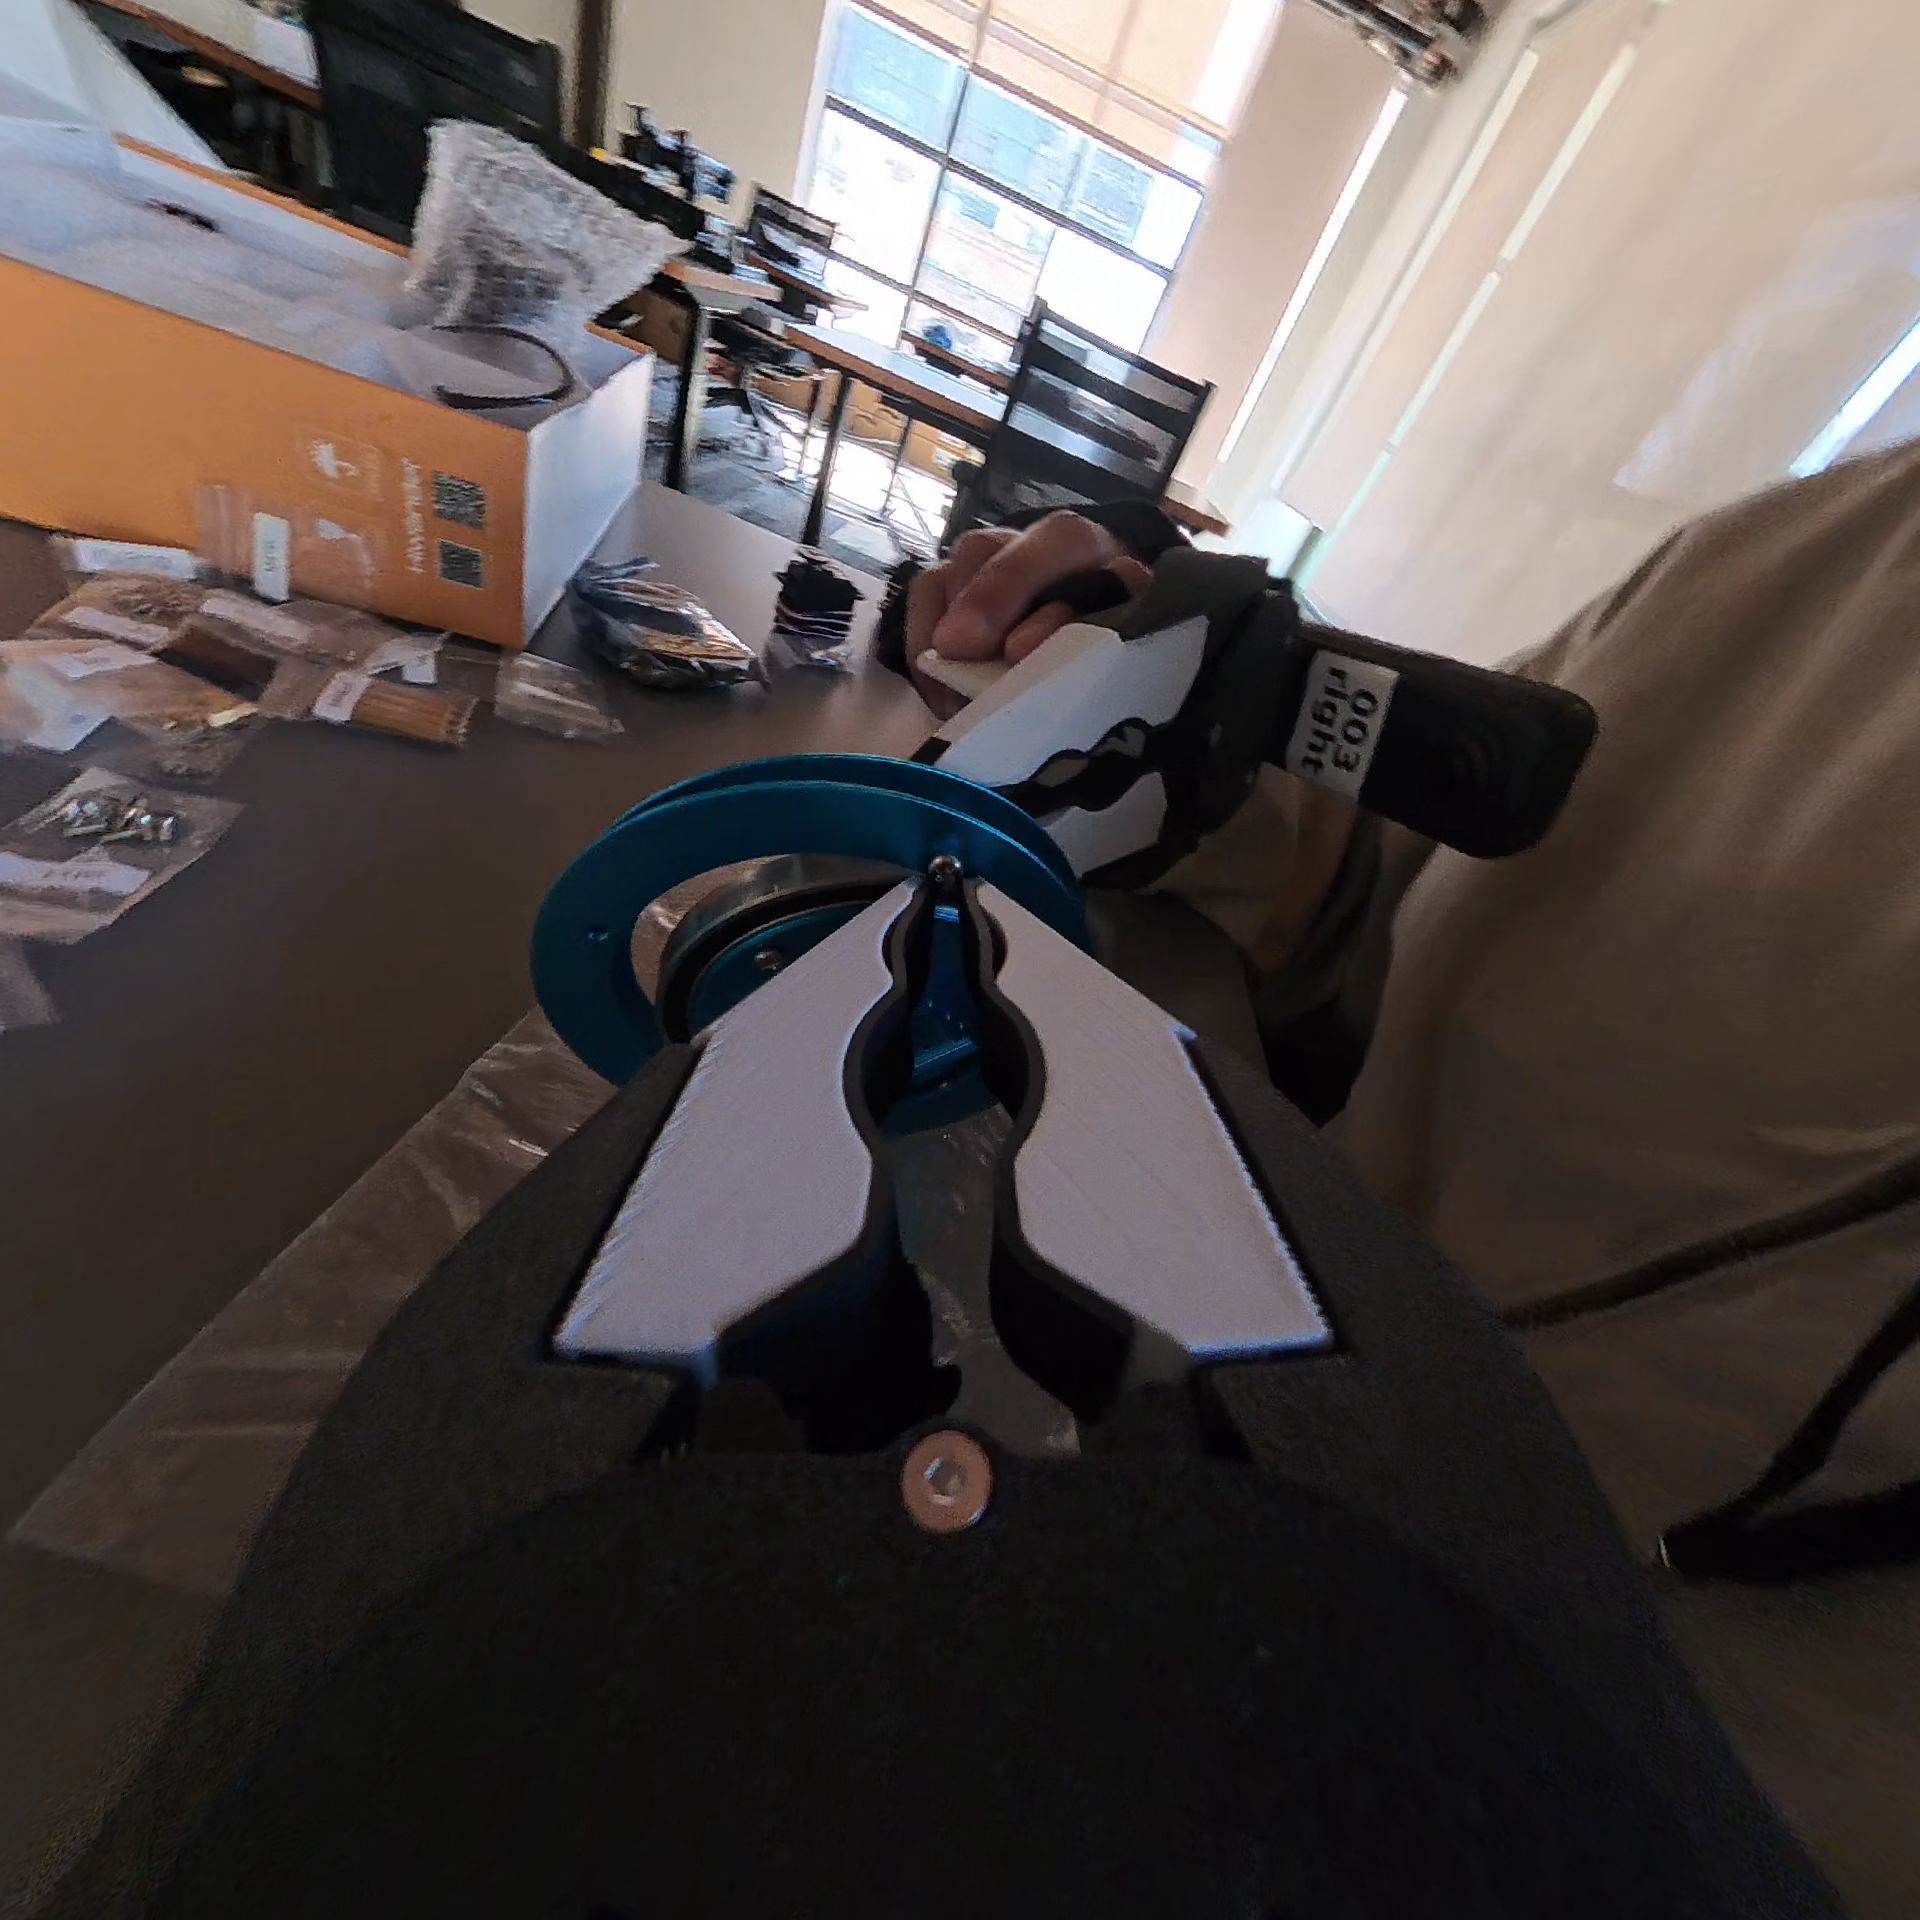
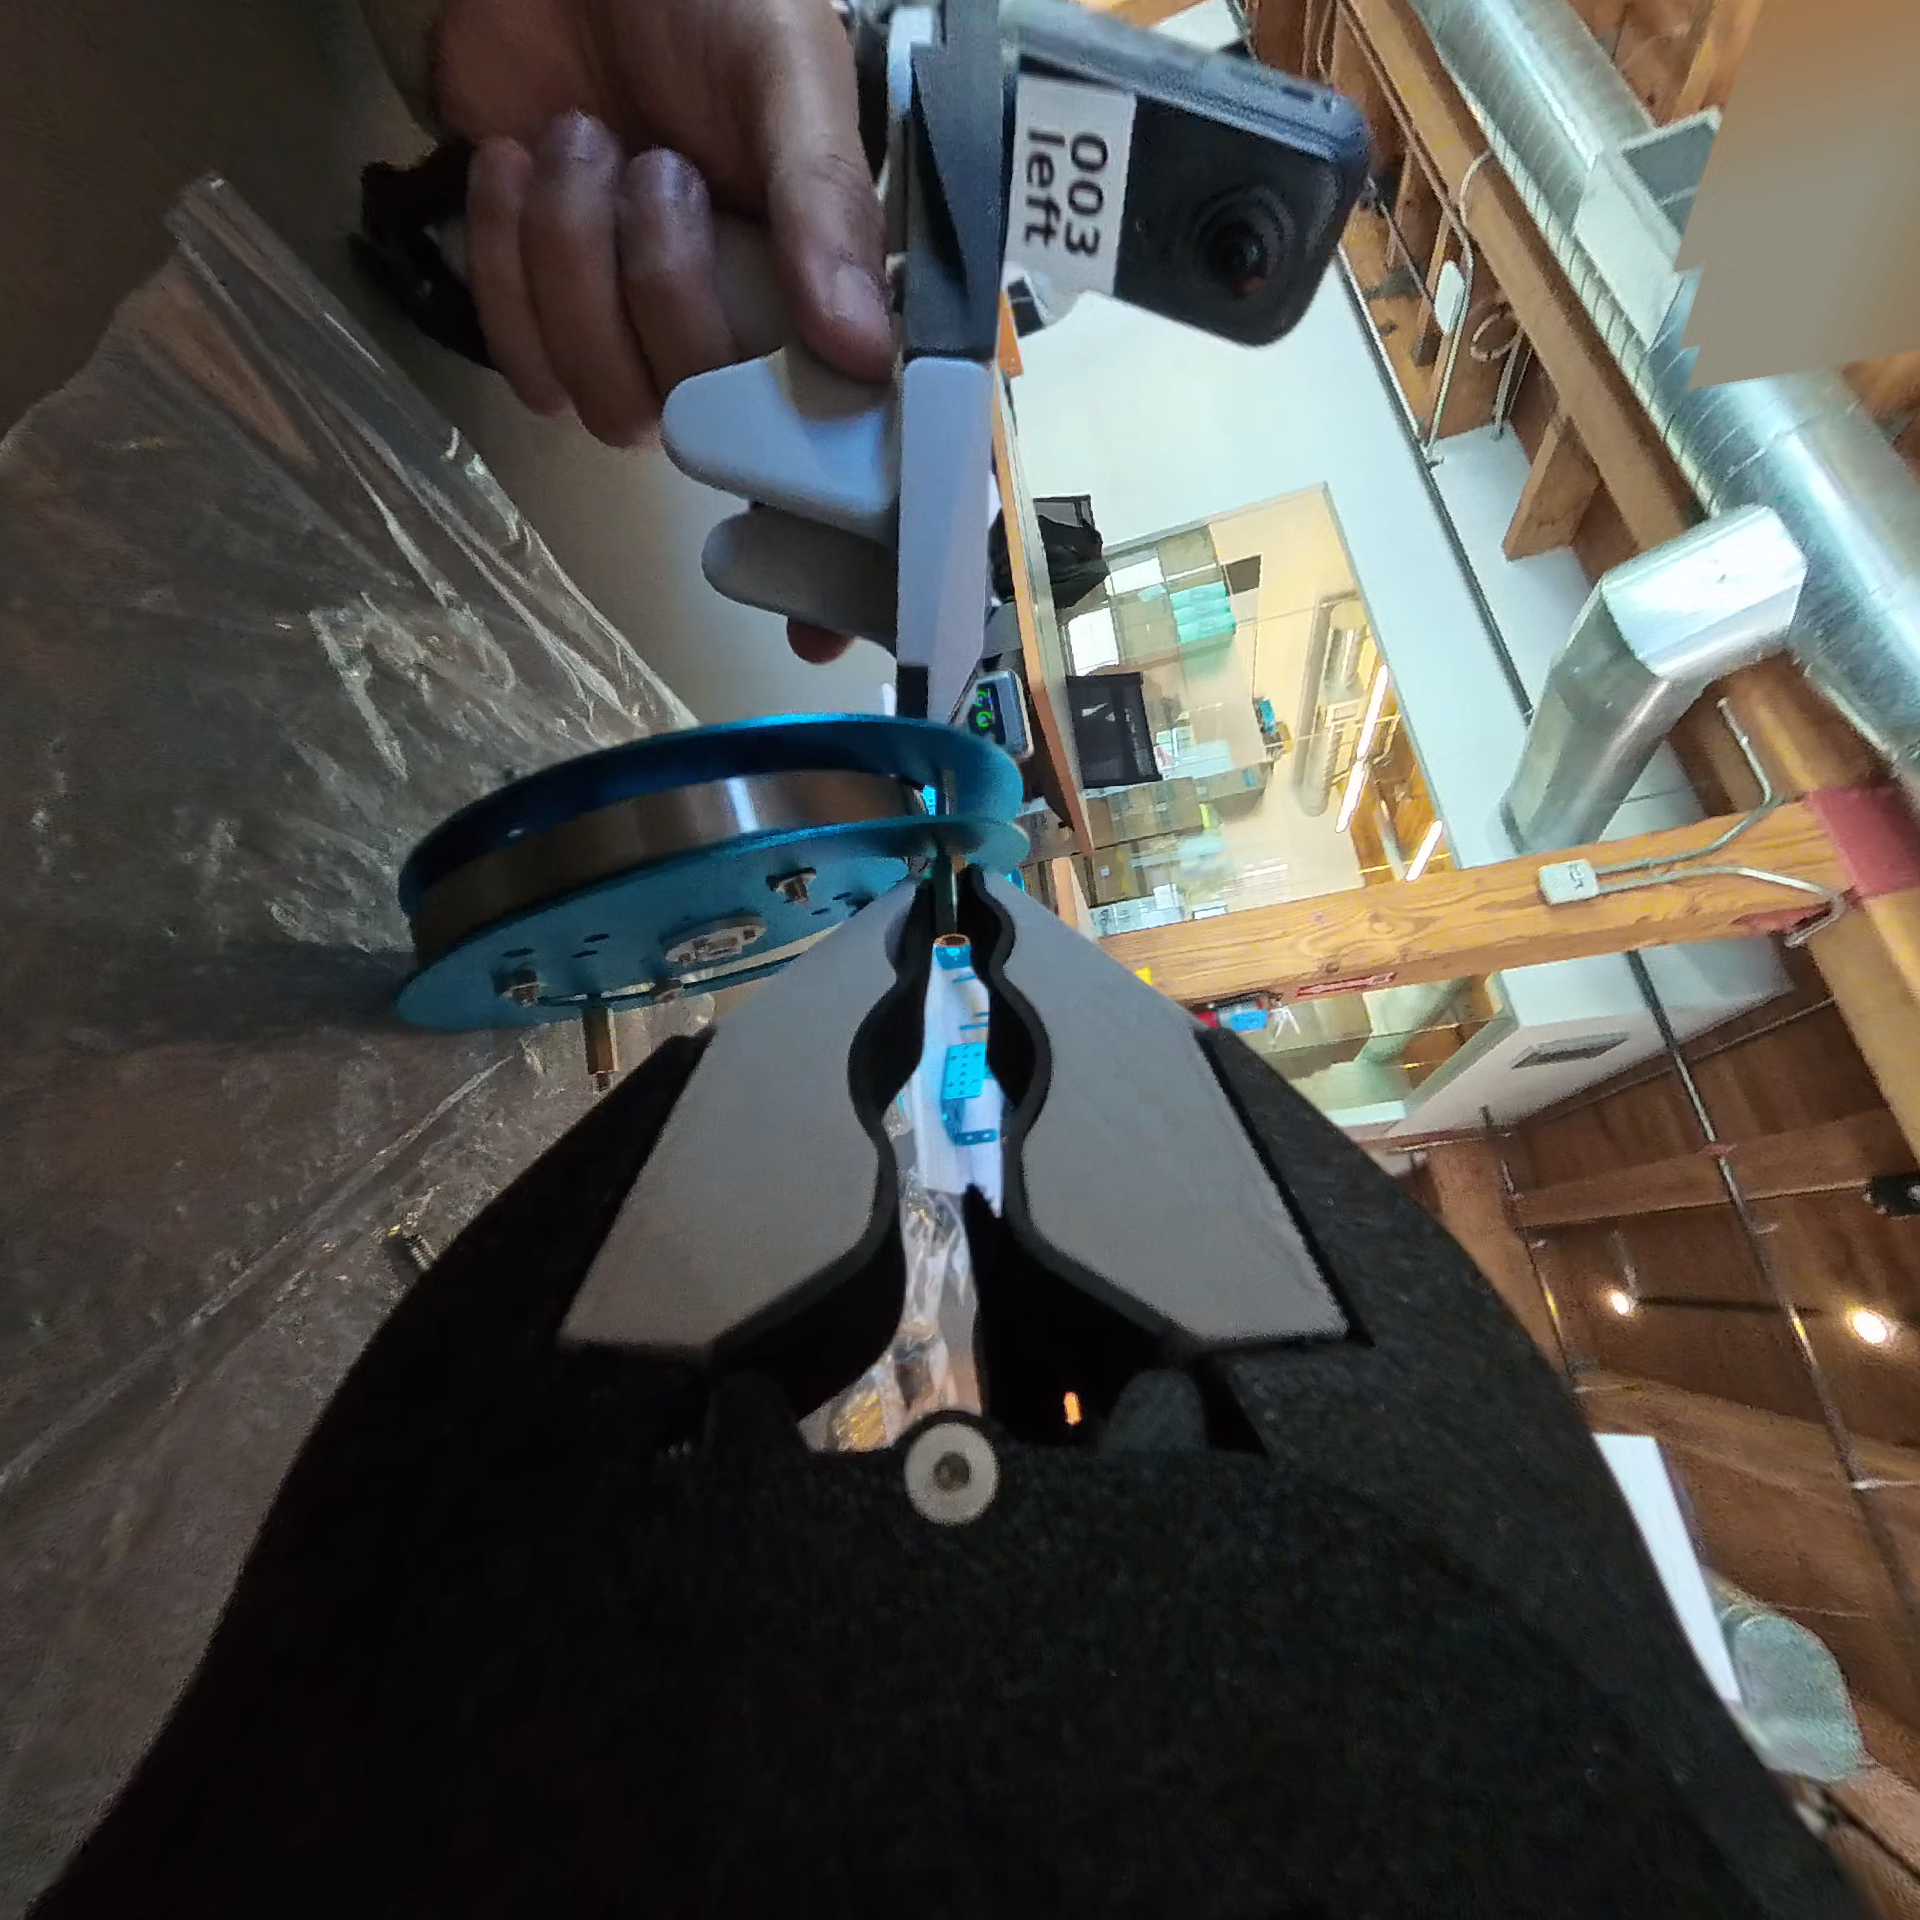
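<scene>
My left gripper (image 1: 943, 878) is clenched at its tips on a small dark screw head at the rim of the blue disc assembly (image 1: 592, 935); my own white fingers (image 1: 769, 1132) hide most of the near side of the disc, so I see only its left arc and a bit of blue bracket through the gap between them. My right gripper (image 2: 951, 883) is also clenched, its tips pinching a thin dark pin at the edge of the same blue disc assembly (image 2: 582, 966), which hangs between the two grippers above the plastic sheet (image 2: 239, 644).

Only the right wrist view shows that there are two blue plates with a steel ring (image 2: 665, 831) sandwiched between them, nuts and a brass post on the lower plate, and a loose screw on the sheet below. It also shows my left hand (image 2: 644, 229) around the handle, with the camera above it. Whether the pin passes through both plates I cannot tell.

Only the left wrist view shows the table (image 1: 312, 935) with the orange and white box (image 1: 260, 457), bubble wrap in it, and small bags of parts (image 1: 114, 821) spread to the left, blurred and hard to sort. My right hand (image 1: 997, 603) grips its handle beyond the disc. My sleeve crowds the right side; the table to the left of the disc lies bare up to the bags.
</scene>
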`<state>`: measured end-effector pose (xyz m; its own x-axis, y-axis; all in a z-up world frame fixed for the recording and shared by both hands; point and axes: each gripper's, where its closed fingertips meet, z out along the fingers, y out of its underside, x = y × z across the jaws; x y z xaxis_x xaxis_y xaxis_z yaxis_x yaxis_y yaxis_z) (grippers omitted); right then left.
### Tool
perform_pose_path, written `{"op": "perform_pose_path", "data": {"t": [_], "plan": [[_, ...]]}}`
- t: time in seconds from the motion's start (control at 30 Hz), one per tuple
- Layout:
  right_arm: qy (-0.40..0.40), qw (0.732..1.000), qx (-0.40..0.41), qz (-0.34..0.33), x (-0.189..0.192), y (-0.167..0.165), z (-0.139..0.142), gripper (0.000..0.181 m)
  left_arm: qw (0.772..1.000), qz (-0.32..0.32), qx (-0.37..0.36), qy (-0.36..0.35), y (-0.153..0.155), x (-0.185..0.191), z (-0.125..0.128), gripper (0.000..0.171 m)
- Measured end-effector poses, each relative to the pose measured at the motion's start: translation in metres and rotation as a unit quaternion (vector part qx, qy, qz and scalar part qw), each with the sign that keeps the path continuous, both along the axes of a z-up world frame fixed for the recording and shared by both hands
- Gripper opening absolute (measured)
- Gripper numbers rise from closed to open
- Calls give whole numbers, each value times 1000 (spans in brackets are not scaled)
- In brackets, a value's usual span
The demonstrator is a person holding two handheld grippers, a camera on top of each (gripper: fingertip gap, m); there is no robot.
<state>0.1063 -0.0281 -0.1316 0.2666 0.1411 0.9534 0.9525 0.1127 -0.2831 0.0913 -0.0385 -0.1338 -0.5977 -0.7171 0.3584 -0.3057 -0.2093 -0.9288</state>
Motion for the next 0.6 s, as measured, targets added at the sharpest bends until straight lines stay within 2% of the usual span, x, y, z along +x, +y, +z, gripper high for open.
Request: {"op": "perform_pose_path", "data": {"t": [0.1,0.2,0.33,0.43,0.5,0.6], "plan": [[18,1000,-9,-11,4,0,0,4,997,74,-14,27,3,3,-1,2],[49,998,-34,-23,6,-2,-2,4,983,177,-32,30,11,1,2,4],[82,995,-57,-30,5,-4,-3,5,941,286,-183,-16,26,-5,27,17],[111,992,-50,-20,2,-2,-3,5,890,320,-321,-47,40,-13,34,22],[100,993,-43,-40,3,-3,-3,5,858,312,-404,-59,40,-16,32,24],[127,987,-50,-88,3,-8,-5,5,831,284,-474,-62,29,-14,27,27]]}}
